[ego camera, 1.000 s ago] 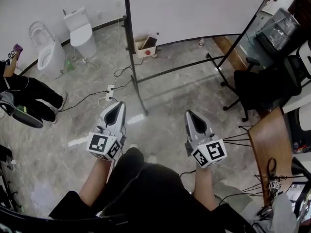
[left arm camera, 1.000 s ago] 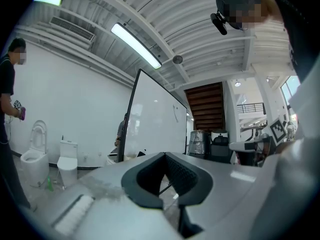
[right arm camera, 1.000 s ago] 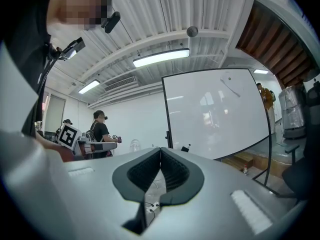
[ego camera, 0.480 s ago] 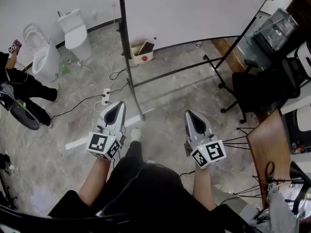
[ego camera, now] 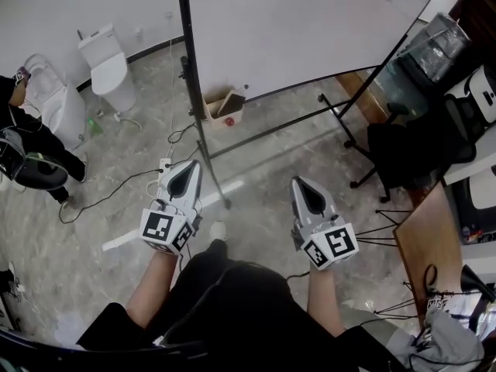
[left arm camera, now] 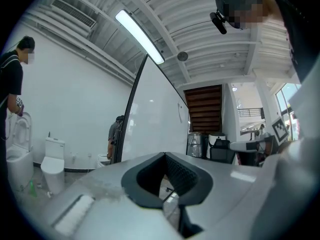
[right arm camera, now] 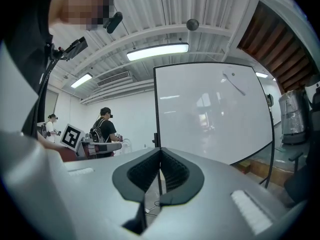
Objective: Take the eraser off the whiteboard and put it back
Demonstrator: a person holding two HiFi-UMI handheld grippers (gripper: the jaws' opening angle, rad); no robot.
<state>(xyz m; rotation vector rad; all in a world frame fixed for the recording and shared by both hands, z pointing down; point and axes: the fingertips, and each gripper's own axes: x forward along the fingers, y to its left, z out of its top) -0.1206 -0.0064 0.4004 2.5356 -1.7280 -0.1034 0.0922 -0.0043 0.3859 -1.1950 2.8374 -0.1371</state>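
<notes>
Left gripper [ego camera: 187, 169]: jaws are pressing together on nothing
Right gripper [ego camera: 301, 184]: jaws are meeting, empty too
Whiteboard [ego camera: 310, 29]: is standing ahead of both
Eraser: too small to tell; a slim thing [right arm camera: 234, 84] is clinging high on the board, well apart from the jaws

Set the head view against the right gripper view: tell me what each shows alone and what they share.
Only the head view: a cardboard box on the floor by the stand, and the right gripper's own marker cube. Only the right gripper view: the ceiling light. Both: the whiteboard and the right gripper, jaws together with nothing between them.
</notes>
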